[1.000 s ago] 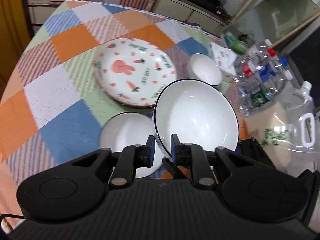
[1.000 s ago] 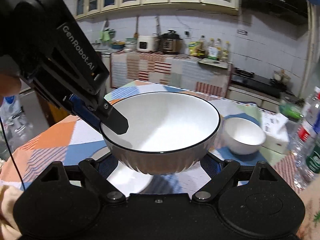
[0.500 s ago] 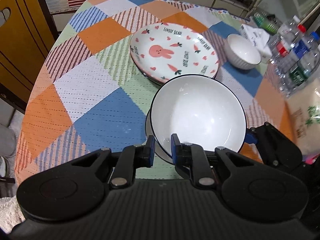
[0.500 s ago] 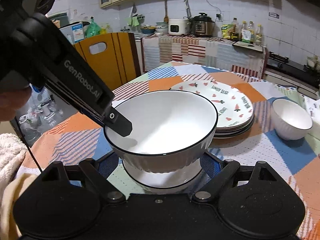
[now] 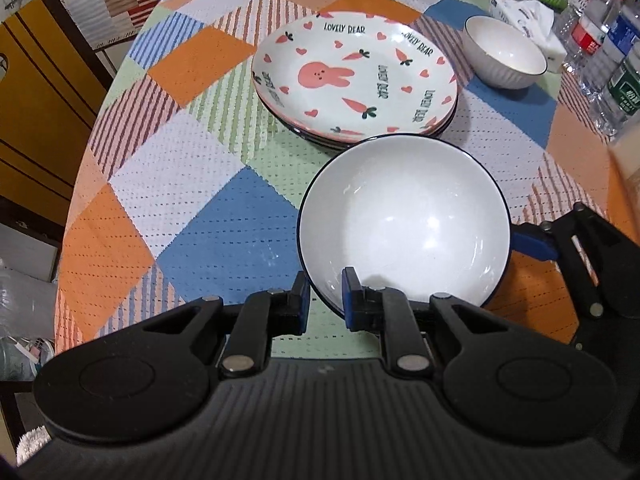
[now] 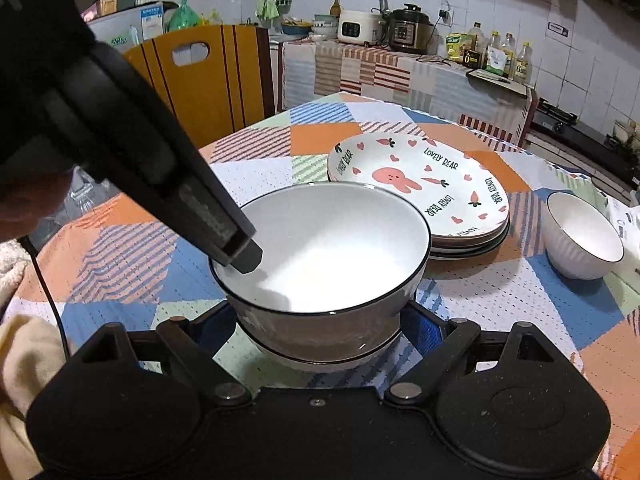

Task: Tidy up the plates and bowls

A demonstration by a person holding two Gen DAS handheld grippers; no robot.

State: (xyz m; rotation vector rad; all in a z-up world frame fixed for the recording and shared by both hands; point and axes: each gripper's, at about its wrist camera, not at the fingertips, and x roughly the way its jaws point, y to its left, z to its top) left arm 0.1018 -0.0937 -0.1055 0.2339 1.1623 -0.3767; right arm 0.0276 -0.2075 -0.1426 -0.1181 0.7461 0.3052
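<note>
The round surface (image 5: 224,216) under its checked patchwork cloth of orange, blue, green and white carried everything. Behind the gap stood the stack of white plates printed with a pink rabbit, carrots and hearts (image 5: 356,80), lettered "LOVELY BEAR", sitting level on the cloth just beyond the big bowl.

The large white glossy bowl with a thin dark rim (image 5: 404,224) sat right at the near edge, and the left gripper (image 5: 324,296) pinched its near rim, one finger outside the wall and one blue-padded finger inside, pressed tight on the porcelain. From the right wrist view that bowl (image 6: 332,248) nested inside a second white bowl with a ribbed outer wall (image 6: 320,356), only a band of which showed underneath. The right gripper (image 6: 320,320) stood spread wide, its blue pads either side of the bowl pair; whether they touched the walls I could not tell.

Off to the far right, well apart, a small white ribbed bowl with a dark rim (image 5: 504,58) stood upright, with clear plastic water bottles (image 5: 608,48) beside it at the surface's edge.
</note>
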